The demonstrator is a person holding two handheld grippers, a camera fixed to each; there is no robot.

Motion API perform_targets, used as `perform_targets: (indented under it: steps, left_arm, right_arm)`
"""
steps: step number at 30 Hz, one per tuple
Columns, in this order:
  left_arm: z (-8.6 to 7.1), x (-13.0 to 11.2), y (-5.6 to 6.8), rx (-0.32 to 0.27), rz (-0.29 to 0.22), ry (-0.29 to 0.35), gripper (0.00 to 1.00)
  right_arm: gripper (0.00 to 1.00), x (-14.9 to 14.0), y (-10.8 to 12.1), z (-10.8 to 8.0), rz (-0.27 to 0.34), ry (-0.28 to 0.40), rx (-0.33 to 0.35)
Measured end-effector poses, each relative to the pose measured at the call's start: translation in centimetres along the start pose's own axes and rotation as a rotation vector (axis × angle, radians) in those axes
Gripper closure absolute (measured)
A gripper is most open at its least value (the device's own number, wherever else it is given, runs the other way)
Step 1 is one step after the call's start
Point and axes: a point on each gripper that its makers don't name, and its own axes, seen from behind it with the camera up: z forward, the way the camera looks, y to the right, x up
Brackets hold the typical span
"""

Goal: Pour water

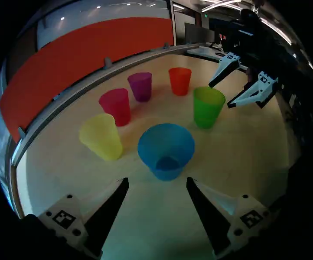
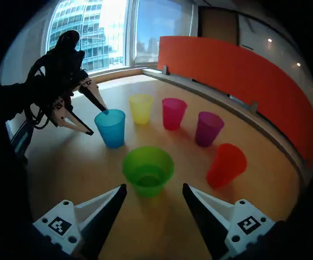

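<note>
— Left gripper (image 1: 156,180) was open on my feed, its fingers spread and holding nothing. The translucent blue plastic cup (image 1: 166,147) stood upright on the pale wooden table (image 1: 243,147) just ahead of the fingertips, in line with the gap.

— And the other one?

— My right gripper (image 2: 153,187) was open as well, and empty. The translucent green plastic cup (image 2: 148,171) stood upright just in front of its tips.

— Was anything touching?

— In the right gripper view, one finger of the left gripper overlapped the blue cup's rim. I couldn't tell whether it touched.

— Where were the other cups?

— They stood in an arc from blue round to green. I saw the yellow plastic cup (image 1: 101,136), the pink plastic cup (image 1: 115,106), the purple plastic cup (image 1: 140,86) and the orange plastic cup (image 1: 180,80). All were upright and apart from one another. A long orange panel (image 1: 83,52) ran along the table's far edge.

— Any water?

— I couldn't tell from either view.
</note>
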Motion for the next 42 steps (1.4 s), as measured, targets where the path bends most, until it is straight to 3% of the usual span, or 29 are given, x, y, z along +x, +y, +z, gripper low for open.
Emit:
perform_targets:
  steps: [12,20,32,42]
  left_arm:
    - [-2.7,-1.6,-0.5,0.062,-0.069,0.041,0.01]
    - [-4.2,-1.5,-1.3,0.12,-0.103,0.087,0.01]
    - [-7.3,0.7,-5.4,0.357,-0.172,0.266,0.01]
    - [-9.7,1.5,-7.0,0.469,-0.236,0.381,0.01]
  right_arm:
    - [0.0,-2.0,1.0,-3.2,0.069,0.032,-0.071]
    - [0.0,-1.4,1.9,-4.5,0.116,0.077,-0.129]
    - [0.0,0.8,5.1,-6.7,0.198,0.213,-0.299]
    - [0.0,1.5,7.2,-8.0,0.213,0.3,-0.458]
